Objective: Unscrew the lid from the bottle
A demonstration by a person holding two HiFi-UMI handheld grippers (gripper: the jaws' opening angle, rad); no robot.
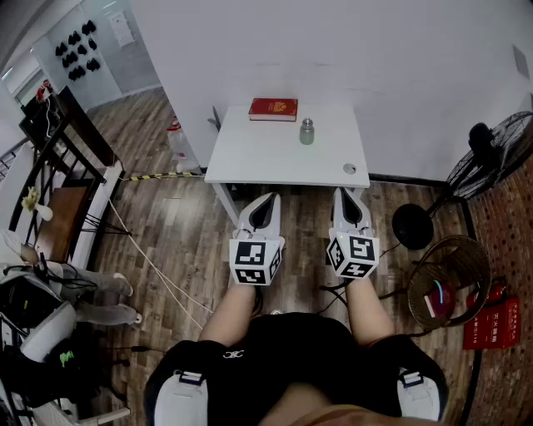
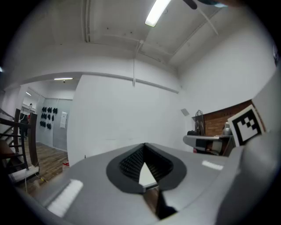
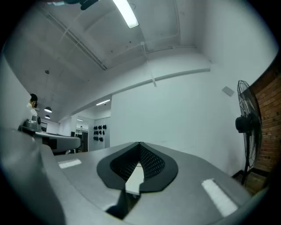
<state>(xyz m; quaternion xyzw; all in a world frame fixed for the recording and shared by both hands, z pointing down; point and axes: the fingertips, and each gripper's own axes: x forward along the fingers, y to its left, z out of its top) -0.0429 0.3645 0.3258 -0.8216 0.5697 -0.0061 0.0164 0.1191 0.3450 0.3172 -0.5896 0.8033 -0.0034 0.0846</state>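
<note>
You have not started yet: your left gripper (image 1: 263, 206) and right gripper (image 1: 348, 204) hang short of the table (image 1: 266, 158), jaws pressed together on nothing. The bottle (image 1: 306, 131) stands far back, just beside the red book (image 1: 273, 109). Next, reach forward and open one claw to steady its body

Bright, even light comes from a ceiling tube lamp (image 2: 157, 12) at one o'clock in the left gripper view and a second tube lamp (image 3: 126, 13) at twelve o'clock in the right. Both views bulge fisheye with black corners. The close left gripper (image 2: 145, 146) and right gripper (image 3: 139, 144) look soft. The head view bends at its edges.
</note>
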